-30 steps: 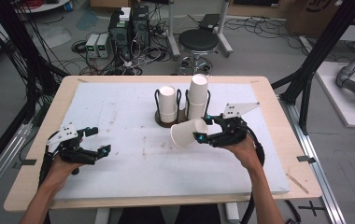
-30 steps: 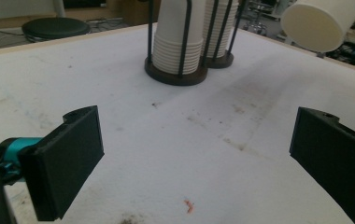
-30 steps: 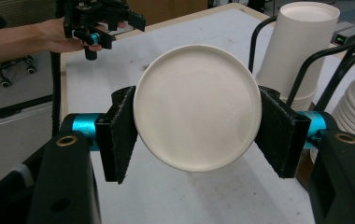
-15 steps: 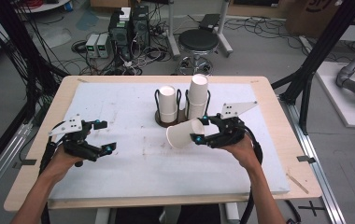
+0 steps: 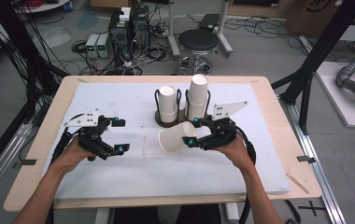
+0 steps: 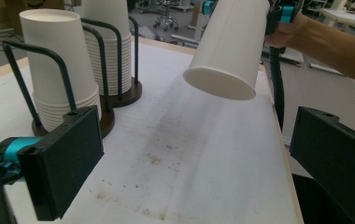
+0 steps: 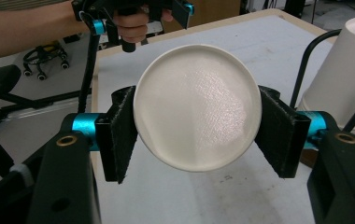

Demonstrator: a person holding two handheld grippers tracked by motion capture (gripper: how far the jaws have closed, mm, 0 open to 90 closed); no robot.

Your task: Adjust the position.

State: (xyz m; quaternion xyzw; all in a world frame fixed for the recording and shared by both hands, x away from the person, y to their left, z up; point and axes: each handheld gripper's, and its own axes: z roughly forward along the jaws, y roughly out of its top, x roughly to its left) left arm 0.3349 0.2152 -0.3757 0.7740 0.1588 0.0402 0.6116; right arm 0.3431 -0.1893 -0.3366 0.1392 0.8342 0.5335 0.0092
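Observation:
A white paper cup (image 5: pixel 174 136) lies on its side in the air, just above the white mat (image 5: pixel 133 168), with my right gripper (image 5: pixel 193 131) shut on it near its closed end. In the right gripper view the cup's round base (image 7: pixel 196 105) sits squeezed between the two black pads (image 7: pixel 119 133). My left gripper (image 5: pixel 119 135) hovers open at the mat's left, pointing towards the cup, with nothing in it. From the left gripper view (image 6: pixel 199 158) the cup (image 6: pixel 229 46) hangs ahead, rim towards me.
A dark wire rack (image 5: pixel 180 116) at the mat's back centre holds two stacks of inverted white cups, a lower one (image 5: pixel 168 103) and a taller one (image 5: pixel 198 95), right behind the held cup. A stool (image 5: pixel 199 42) and electronics stand on the floor beyond the table.
My left gripper has moved right and slightly away from me, towards the centre. My right gripper has carried the cup a little to the left.

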